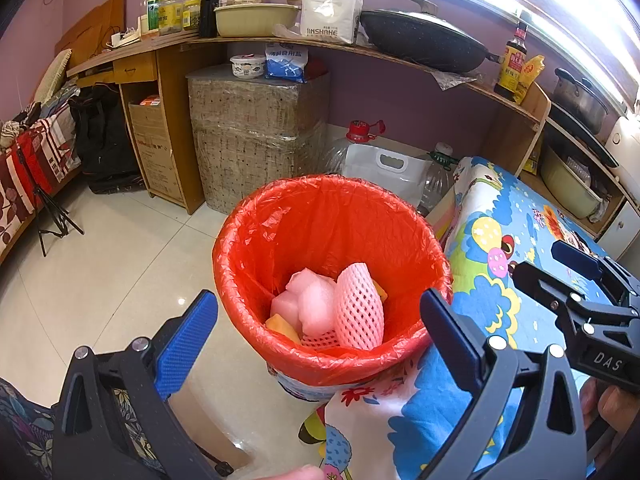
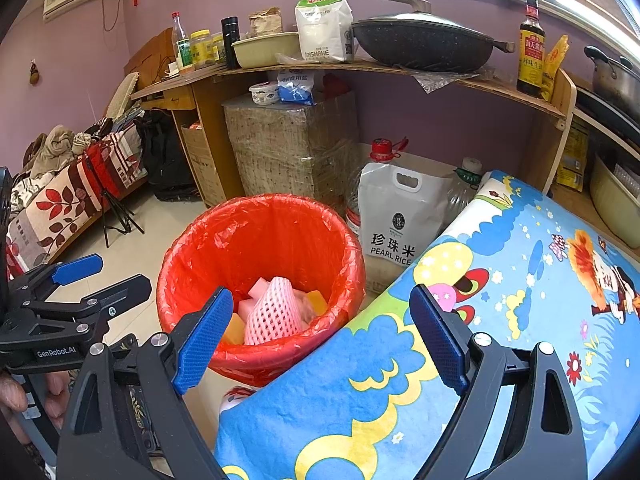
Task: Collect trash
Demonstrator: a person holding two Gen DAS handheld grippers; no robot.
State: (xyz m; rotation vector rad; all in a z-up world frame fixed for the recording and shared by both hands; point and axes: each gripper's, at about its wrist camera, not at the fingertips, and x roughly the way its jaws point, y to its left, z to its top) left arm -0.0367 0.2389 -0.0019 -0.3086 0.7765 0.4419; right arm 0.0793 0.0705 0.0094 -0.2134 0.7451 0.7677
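Both grippers were spread wide w/ nothing in them: the left gripper (image 1: pixel 320 328) hung over the red-lined bin (image 1: pixel 332 272), the right gripper (image 2: pixel 320 340) straddled bin rim & table edge. The trash already sat in the bin's bottom: a pink foam net (image 1: pixel 358 306), pale pink foam chunks (image 1: pixel 308 300), some orange bits (image 1: pixel 282 328). My read: the dropping-in step looked done, or nearly.

The cartoon tablecloth (image 2: pixel 500 300), at 3 o'clock from the bin, showed no litter on the part in view, so the next move prob. called for scanning for leftovers elsewhere, or dealing w/ the liner; couldn't tell which.

Around: a rice bag (image 2: pixel 394 216) & clear jugs at 1 o'clock, just beside the bin; a wrapped crate (image 2: pixel 292 144) at 12; a tripod (image 2: pixel 118 212) at 10, well apart. The table edge touched or nearly touched the bin's rim, so the approach from that side was cramped.
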